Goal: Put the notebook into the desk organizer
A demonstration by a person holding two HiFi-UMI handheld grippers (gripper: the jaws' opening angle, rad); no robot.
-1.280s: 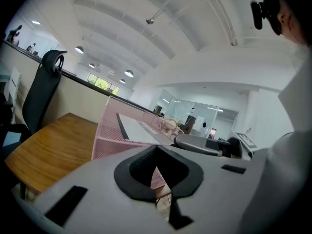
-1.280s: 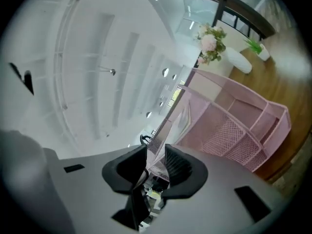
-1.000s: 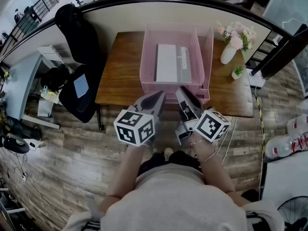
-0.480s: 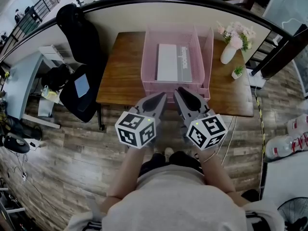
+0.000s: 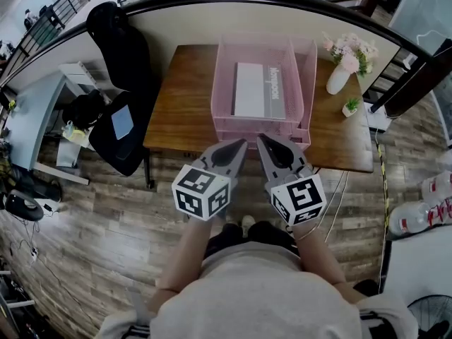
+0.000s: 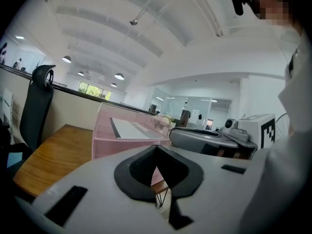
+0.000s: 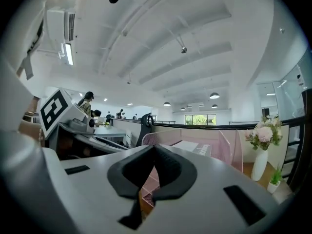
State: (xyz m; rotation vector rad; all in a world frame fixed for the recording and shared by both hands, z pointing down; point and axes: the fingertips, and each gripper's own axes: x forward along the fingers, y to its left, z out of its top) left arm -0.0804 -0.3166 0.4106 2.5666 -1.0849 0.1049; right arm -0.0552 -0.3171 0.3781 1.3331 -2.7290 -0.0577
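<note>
Desk [image 5: 180, 111] of brown wood under the pink mesh organizer [image 5: 220, 94], plank floor [image 5: 99, 239] around it, low white wall with a dark rail behind. Black chair [image 5: 116, 69] well to the left of the organizer. White vase of pink flowers [image 5: 337, 76] to its right, and a small potted plant [image 5: 349, 106] near that vase. Left gripper [image 5: 242, 145] hangs just in front of the organizer, off the desk edge, jaws together, nothing between them. Right gripper [image 5: 261, 140] is beside it, also just in front of the organizer, not touching it; its jaws have just closed and meet tip to tip, empty. Notebook [image 5: 258, 90], white and grey cover, lies flat in the organizer's top tray. I cannot tell what the lower trays hold.
</note>
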